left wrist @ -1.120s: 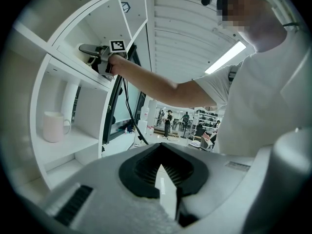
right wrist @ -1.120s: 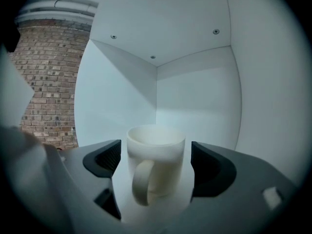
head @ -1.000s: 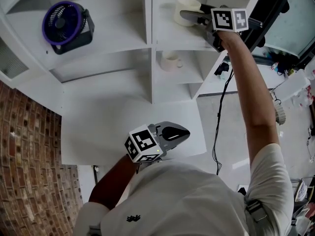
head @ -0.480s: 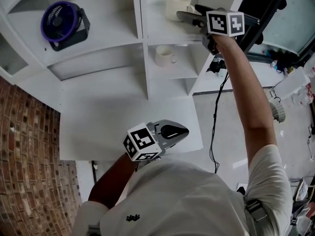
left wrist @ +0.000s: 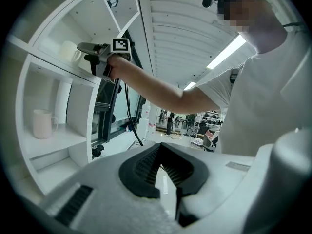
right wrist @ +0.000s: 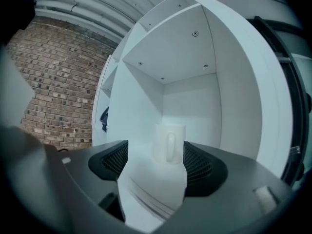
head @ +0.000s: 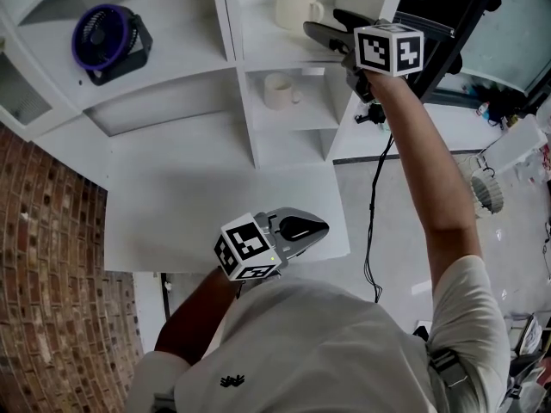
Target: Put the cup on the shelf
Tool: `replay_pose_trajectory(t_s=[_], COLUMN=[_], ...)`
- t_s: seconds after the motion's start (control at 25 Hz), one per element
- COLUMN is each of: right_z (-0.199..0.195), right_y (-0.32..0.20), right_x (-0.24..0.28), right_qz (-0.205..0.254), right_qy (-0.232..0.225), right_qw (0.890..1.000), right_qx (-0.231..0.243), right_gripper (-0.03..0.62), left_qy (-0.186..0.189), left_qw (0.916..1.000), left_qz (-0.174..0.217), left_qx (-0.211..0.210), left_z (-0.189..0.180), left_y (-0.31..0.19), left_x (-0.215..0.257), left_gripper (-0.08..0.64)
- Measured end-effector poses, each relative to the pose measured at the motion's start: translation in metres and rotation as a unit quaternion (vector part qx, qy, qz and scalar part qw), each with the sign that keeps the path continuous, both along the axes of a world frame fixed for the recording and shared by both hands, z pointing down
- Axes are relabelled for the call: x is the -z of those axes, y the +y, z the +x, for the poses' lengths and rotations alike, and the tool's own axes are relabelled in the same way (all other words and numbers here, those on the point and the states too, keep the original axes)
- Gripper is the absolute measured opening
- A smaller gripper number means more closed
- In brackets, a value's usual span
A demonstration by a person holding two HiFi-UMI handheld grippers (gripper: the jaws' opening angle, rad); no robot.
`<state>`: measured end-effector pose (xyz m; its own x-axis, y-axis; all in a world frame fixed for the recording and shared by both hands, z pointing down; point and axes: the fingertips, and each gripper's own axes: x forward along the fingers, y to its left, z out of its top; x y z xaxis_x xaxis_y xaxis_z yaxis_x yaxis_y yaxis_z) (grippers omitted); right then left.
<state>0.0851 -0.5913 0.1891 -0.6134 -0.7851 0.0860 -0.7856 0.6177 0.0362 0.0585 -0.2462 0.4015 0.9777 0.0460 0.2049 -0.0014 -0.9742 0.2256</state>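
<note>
Backing away from the cup (head: pixel 294 7), the right gripper (head: pixel 319 21) now hangs at the compartment's mouth, its jaws apart, empty, and just narrowed a little. The cup stands upright on the top shelf (head: pixel 258 48), handle toward the gripper, seemingly clear of the tips. The left gripper (head: pixel 312 229) hovers over the white surface (head: pixel 172 213), jaws closed on nothing.

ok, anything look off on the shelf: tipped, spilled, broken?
Nothing stands out. The cream ceramic mug stands upright in the upper right compartment of the white shelf. The pale mug is upright in the compartment below, and the purple-rimmed black fan sits in the left compartment. No spill or damage shows.
</note>
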Motion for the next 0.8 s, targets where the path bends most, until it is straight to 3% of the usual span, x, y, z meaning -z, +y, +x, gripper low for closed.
replay_pose_trajectory(t_s=[0.8], right_z=[0.036], right_y=[0.093], right_x=[-0.056], right_qz=[0.001], right_qy=[-0.003], right_qw=[0.999], right_qx=[0.046], right_gripper=[0.091], left_qy=[-0.010], left_qw=[0.9996], left_qz=[0.001], left_qx=[0.026], left_z=[0.052], left_y=[0.043], left_x=[-0.003], left_gripper=[0.006])
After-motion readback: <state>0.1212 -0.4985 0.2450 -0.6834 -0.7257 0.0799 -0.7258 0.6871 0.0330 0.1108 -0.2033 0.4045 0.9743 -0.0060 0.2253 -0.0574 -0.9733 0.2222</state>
